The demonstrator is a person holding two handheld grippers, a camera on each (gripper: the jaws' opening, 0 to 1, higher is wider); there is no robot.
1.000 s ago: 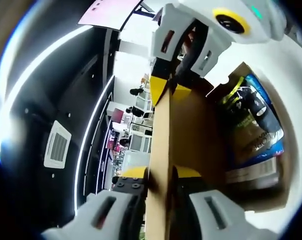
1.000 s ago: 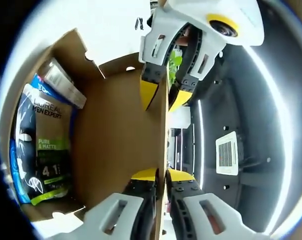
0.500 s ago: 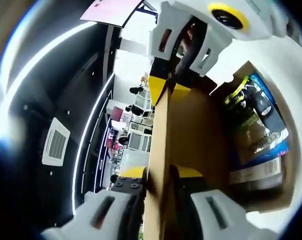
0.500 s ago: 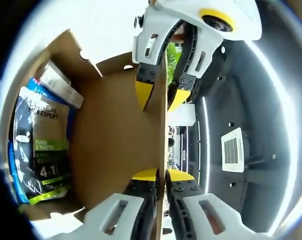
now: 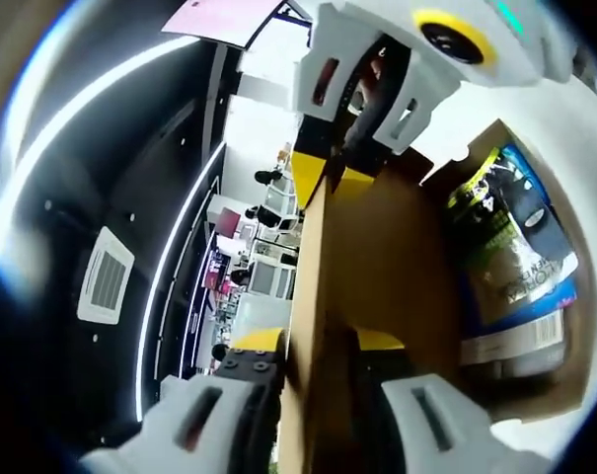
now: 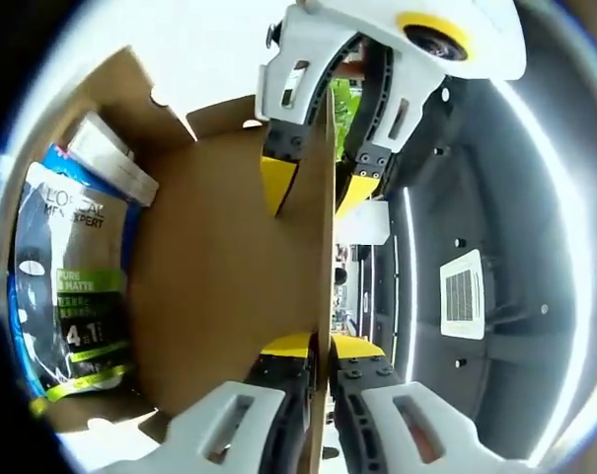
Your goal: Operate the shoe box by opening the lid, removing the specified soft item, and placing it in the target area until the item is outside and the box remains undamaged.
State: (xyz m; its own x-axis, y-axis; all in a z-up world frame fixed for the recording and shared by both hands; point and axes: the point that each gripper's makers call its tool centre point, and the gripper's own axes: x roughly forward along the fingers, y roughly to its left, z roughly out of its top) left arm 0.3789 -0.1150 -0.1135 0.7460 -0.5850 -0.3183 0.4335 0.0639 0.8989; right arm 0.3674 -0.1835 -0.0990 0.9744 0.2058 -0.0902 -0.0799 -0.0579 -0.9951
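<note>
- Both tongs are pinching the raised cardboard lid [image 6: 229, 267] of the shoe box, one at each end of its free edge, and each faces the other along that edge.
- Left gripper [image 5: 318, 344], in the left gripper view, has its yellow-tipped jaws pressed onto the brown panel, one jaw on each face; the right gripper [image 5: 339, 176] comes in from the top of that view and grips the same edge farther along.
- Right gripper, in the right gripper view, is closed on the edge at the bottom [image 6: 320, 346], and the left gripper hangs in from the top [image 6: 313, 188], its yellow tips on either side of the board.
- Readable print on the soft pouch [image 6: 69, 286] inside the box: "L'OREAL MEN EXPERT" in white near its upper end, then "PURE & MATTE" on a green band, then a large "4 1" in white lower down. Smaller lines under these are too fine to read.
- That pouch is dark, almost black, with lime-green accents and a blue border, glossy and slightly crumpled; it lies against the inner wall of the box [image 6: 130, 94], under the lifted lid.
- Against the pouch's upper end sits a pale, silvery flat packet [image 6: 109, 170]; its print cannot be made out.
- Left gripper view shows the same pouch [image 5: 510, 252] on the far side of the lid, blue-edged, with a white barcode-like strip at its lower end.
- Beyond the lid, a dark ceiling with long white light strips [image 5: 170, 286] and a square vent [image 6: 463, 293] is visible.
</note>
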